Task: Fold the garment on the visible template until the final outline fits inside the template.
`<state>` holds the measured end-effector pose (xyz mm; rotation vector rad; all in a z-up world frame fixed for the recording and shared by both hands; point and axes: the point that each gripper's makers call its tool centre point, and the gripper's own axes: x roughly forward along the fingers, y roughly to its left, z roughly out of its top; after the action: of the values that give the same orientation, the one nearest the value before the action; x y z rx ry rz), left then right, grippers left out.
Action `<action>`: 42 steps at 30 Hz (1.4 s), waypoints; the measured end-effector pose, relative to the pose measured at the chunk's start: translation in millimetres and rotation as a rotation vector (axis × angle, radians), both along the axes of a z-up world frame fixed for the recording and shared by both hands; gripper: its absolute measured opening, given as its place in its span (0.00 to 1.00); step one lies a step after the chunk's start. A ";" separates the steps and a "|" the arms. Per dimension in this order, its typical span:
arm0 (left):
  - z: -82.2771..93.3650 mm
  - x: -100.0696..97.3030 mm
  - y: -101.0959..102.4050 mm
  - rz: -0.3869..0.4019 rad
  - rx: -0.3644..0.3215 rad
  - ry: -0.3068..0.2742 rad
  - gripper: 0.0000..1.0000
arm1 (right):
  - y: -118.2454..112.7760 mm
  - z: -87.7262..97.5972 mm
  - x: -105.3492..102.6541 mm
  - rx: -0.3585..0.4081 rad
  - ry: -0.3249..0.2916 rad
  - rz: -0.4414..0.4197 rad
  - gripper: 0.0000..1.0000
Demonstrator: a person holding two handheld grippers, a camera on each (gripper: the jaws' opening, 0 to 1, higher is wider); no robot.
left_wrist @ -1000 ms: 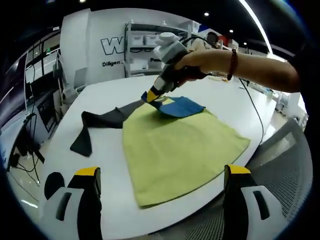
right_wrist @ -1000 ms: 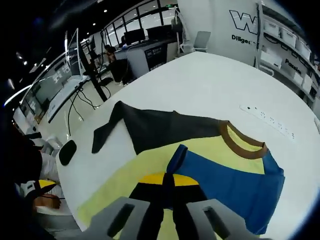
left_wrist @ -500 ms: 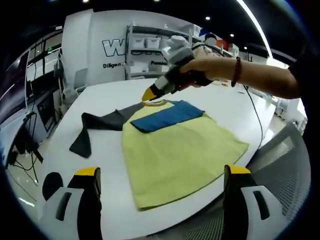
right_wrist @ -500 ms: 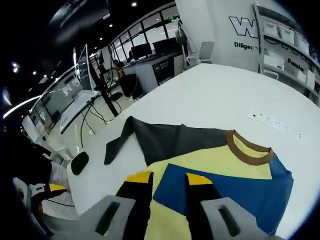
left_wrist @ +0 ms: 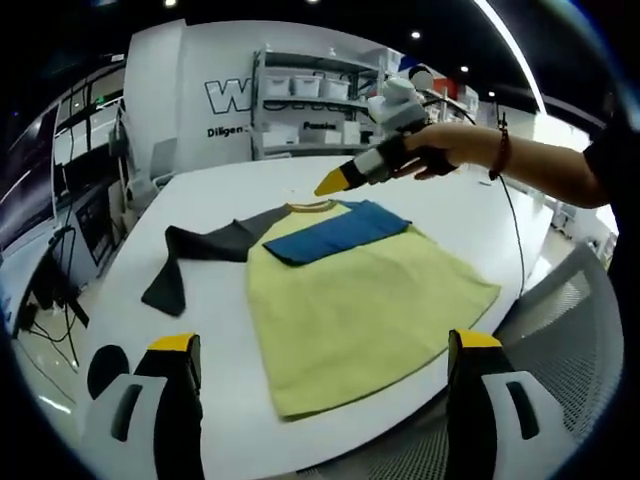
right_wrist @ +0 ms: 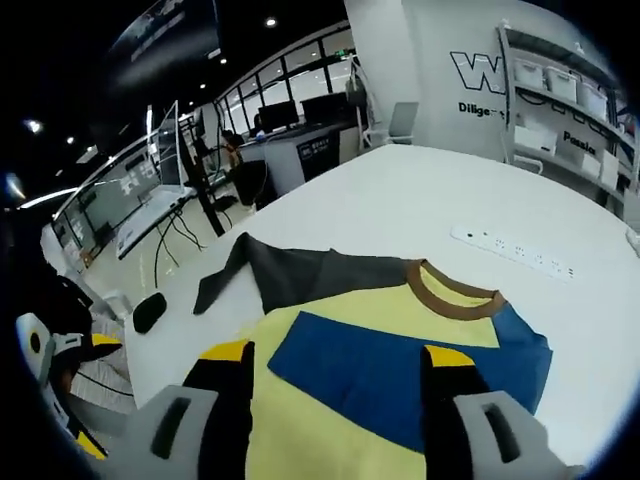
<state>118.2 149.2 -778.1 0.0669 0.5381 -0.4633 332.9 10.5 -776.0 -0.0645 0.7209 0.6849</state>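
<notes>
Your big white oval table (left_wrist: 215, 300) carries one garment, a yellow long-sleeved cotton shirt (left_wrist: 360, 300) with a brown ribbed collar (right_wrist: 452, 292), lying flat near your edge of the table. One blue sleeve (right_wrist: 400, 375) is folded across the chest, just under the collar; one dark grey sleeve (left_wrist: 205, 250) is spread out sideways onto bare tabletop. I cannot make out a template outline under the cloth in either view, so judge the fit by eye before you commit.

Your right gripper (left_wrist: 331, 183) hovers above the collar, clear of the fabric; in its own view (right_wrist: 335, 385) the jaws stand wide apart with nothing between them. Your left gripper (left_wrist: 320, 370) hangs back at the near table edge, jaws spread wide too, holding nothing.

The likely step now is the grey sleeve. Take it near the cuff, not mid-arm, lift only enough to clear the table, and lay it across the chest over the blue one so both run level under the collar. Keep the body from dragging.

Smaller things: one white power strip (right_wrist: 512, 252) lies beyond the collar, and one black mouse-like object (left_wrist: 105, 365) near the left edge
</notes>
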 end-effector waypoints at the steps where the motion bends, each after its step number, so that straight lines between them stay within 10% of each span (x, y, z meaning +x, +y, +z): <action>1: 0.0 0.3 0.5 0.003 0.001 -0.001 0.99 | -5.1 -0.8 0.2 -0.003 -0.002 -0.005 0.70; 20: 0.1 1.5 3.0 0.003 0.022 -0.009 0.99 | -129.0 -32.0 -2.4 -0.074 -0.038 -0.170 0.55; 34: -0.9 1.1 4.9 0.006 0.033 -0.004 0.99 | -172.3 -66.3 -6.6 -0.103 0.013 -0.248 0.38; 42: -1.0 0.3 5.2 0.009 0.034 -0.002 0.99 | -185.4 -85.1 -12.1 -0.133 0.040 -0.289 0.09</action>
<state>118.5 154.4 -779.1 0.0970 0.5442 -0.4455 320.7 -175.0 -861.1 -0.0671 0.7950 0.3630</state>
